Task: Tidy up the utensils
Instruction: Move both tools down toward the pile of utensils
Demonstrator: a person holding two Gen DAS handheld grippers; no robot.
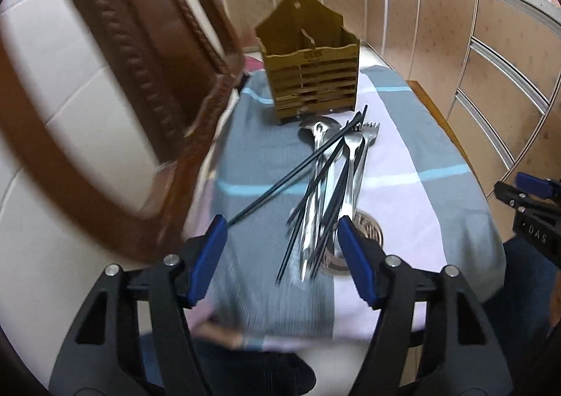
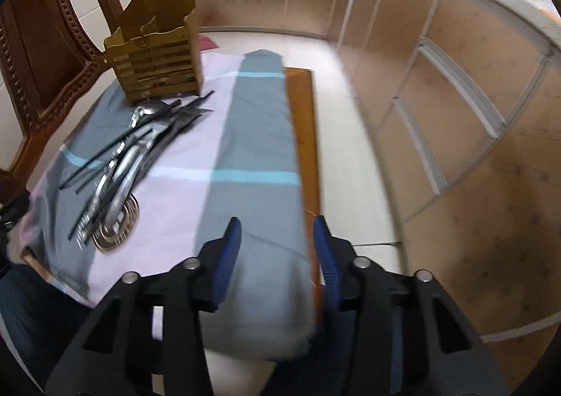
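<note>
From my left gripper (image 1: pixel 280 238), whose blue pads stand apart with nothing pinched, a heap of utensils (image 1: pixel 326 185) lies just ahead: black chopsticks (image 1: pixel 280 182) crossed over steel spoons (image 1: pixel 317 136) and forks (image 1: pixel 364 136), their near ends reaching into the gap between my pads without either pad pressing on them. Past the heap, further out along my fingers, a brown slatted holder (image 1: pixel 310 63) stands upright on the striped cloth (image 1: pixel 420 157), and a round metal disc (image 1: pixel 368 227) lies beneath the handles beside my right-hand pad. A carved wooden chair (image 1: pixel 105 87) rises off to my left, and my other gripper pokes in at the far right edge. From my right gripper (image 2: pixel 277 241), the pads are parted more narrowly and hold nothing, with only the grey band of cloth (image 2: pixel 256 136) beneath them near the table's edge (image 2: pixel 305 122); the utensils (image 2: pixel 129 150) lie well off to my left, the holder (image 2: pixel 157 59) standing beyond them
</note>
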